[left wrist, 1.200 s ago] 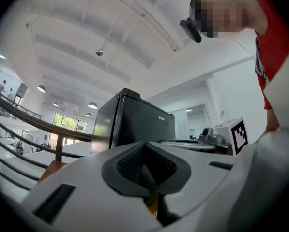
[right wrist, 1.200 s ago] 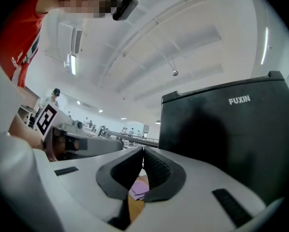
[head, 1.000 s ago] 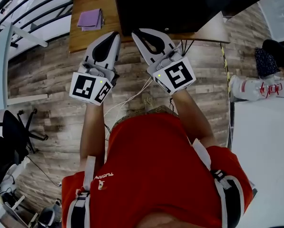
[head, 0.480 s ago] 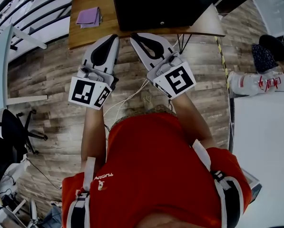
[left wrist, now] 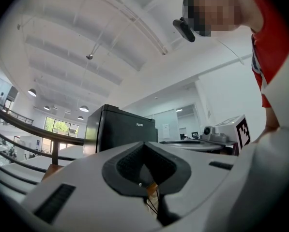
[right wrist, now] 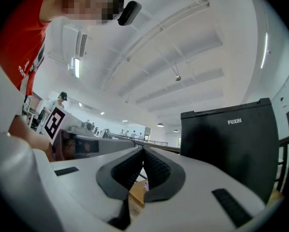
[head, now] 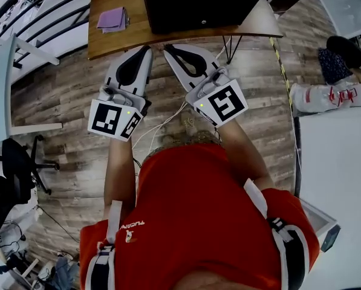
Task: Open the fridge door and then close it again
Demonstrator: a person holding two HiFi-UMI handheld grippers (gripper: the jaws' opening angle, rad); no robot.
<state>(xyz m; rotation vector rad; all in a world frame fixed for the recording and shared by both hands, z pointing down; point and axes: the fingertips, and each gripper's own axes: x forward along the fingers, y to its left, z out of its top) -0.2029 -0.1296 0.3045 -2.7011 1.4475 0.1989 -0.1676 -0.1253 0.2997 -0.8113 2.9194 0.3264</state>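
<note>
A: Left hand-held gripper [head: 145, 49]?
B: Jaws were pressed together, nothing between them. It was held roughly level, aimed at the fridge.
A: Right hand-held gripper [head: 169, 48]?
B: Same: jaws met tip to tip and it was empty. It sat just beside the left one, tips close but not touching.
A: Where was the fridge [head: 198, 2]?
B: It was a black box standing on the wooden surface [head: 117, 41], ahead of both grippers and apart from them. Neither touched it. The door looked shut, with no gap visible.
A: Anything else on that surface?
B: A purple cloth [head: 112, 19] lay left of the fridge, clear of it.
A: Around it?
B: Wood-plank floor [head: 65, 89] below, and a black office chair [head: 14, 168] far left. The person wore a red shirt [head: 192, 210].
</note>
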